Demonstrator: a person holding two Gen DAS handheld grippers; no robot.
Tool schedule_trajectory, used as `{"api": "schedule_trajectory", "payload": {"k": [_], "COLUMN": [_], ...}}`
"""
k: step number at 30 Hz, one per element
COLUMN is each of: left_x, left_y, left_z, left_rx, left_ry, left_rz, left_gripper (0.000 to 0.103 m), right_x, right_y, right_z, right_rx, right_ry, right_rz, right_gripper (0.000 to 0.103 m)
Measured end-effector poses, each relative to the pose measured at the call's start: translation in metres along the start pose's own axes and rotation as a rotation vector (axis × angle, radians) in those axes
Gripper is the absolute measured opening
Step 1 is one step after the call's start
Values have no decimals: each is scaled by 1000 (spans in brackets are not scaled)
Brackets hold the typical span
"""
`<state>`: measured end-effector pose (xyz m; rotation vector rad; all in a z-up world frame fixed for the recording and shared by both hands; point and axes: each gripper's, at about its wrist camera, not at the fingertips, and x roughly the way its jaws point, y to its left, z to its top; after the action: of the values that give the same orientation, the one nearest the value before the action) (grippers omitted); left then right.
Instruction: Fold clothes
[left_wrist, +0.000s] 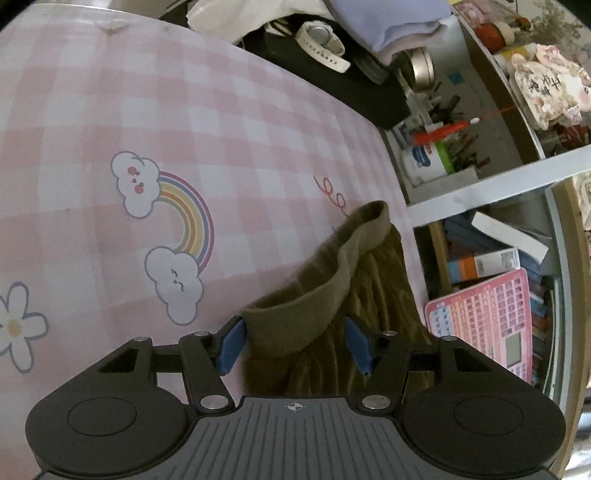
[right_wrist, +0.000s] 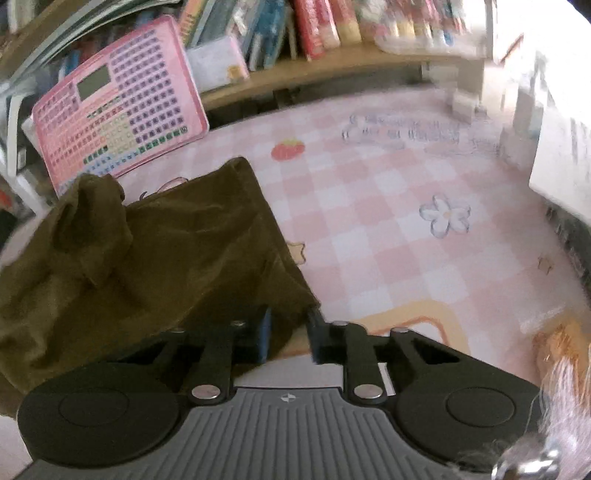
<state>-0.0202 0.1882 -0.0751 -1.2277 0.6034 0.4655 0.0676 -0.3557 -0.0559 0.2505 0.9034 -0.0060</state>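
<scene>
Your left tool (left_wrist: 295, 345) is standing open, its 2 blue pads clear on either side of the ribbed waistband (left_wrist: 325, 291) of the olive garment (left_wrist: 373, 295); the band is lying between the pads, but neither pad is pressing it. Beyond the tips, the waistband is running away and to the right, with the pleated cloth spreading out on the tool's right side.

Your right tool (right_wrist: 290, 339) is narrowed almost closed on a corner of the same garment (right_wrist: 177, 258); the cloth is passing between the pads, and it looks pinched, though the blur is leaving the contact uncertain. From that corner the garment is bunching up ahead and to the tool's left, rumpled rather than flat.

As for progress, you are looking at an early stage: no neat fold is showing, the cloth is lying heaped on the pink checked worktop (right_wrist: 388, 229), and spreading and folding are both still ahead, as I judge it. A pink keyboard toy (right_wrist: 118, 122) is leaning just past the garment, ahead-left.
</scene>
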Motion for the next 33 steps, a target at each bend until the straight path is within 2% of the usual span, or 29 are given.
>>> {"api": "schedule_trajectory", "payload": {"k": [2, 5, 7, 9, 10, 12, 14, 15, 16, 18, 22, 24, 25, 26, 29, 31, 32, 33], "left_x": [1, 6, 12, 11, 9, 2, -19, -27, -30, -29, -24, -21, -19, -17, -15, -14, -13, -12], "left_y": [4, 5, 3, -2, -6, -13, -25, -27, -20, 1, 37, 41, 41, 39, 40, 42, 43, 44], "left_z": [5, 11, 16, 21, 22, 27, 35, 41, 49, 63, 84, 90, 91, 91, 94, 96, 96, 97], "left_rx": [-24, -34, -9, 42, 73, 151, 288, 339, 358, 348, 268, 254, 256, 262, 258, 254, 252, 251], "left_ry": [13, 32, 51, 64, 70, 75, 63, 60, 59, 62, 68, 74, 79, 82, 91, 98, 101, 104], "left_rz": [-18, -32, 3, -10, -26, -63, -111, -120, -95, -22, 50, 44, 44, 45, 37, 30, 27, 25], "left_gripper": [58, 51, 22, 10, 8, 8, 8, 8, 8, 8, 8, 9, 9, 9, 9, 9, 9, 9], "right_x": [-1, -6, -12, -16, -19, -26, -35, -41, -47, -61, -80, -82, -82, -81, -74, -65, -61, -57], "right_y": [7, 14, 17, 20, 21, 22, 23, 23, 24, 29, 41, 43, 44, 48, 67, 80, 87, 94], "right_z": [-5, -13, -20, -26, -30, -38, -48, -53, -60, -77, -104, -103, -100, -96, -87, -84, -85, -86], "right_rx": [-42, -58, -56, -52, -42, -15, 24, 43, 65, 96, 161, 213, 235, 250, 214, 166, 137, 106], "right_ry": [-2, 7, 8, 7, 8, 12, 24, 33, 44, 65, 84, 62, 51, 41, 29, 38, 48, 56], "right_rz": [-26, -49, -61, -73, -82, -97, -107, -105, -95, -68, -12, 7, 15, 21, 40, 4, -32, -64], "right_gripper": [11, 4, 2, 2, 2, 2, 0, 0, 0, 1, 2, 12, 32, 45, 45, 41, 31, 27]}}
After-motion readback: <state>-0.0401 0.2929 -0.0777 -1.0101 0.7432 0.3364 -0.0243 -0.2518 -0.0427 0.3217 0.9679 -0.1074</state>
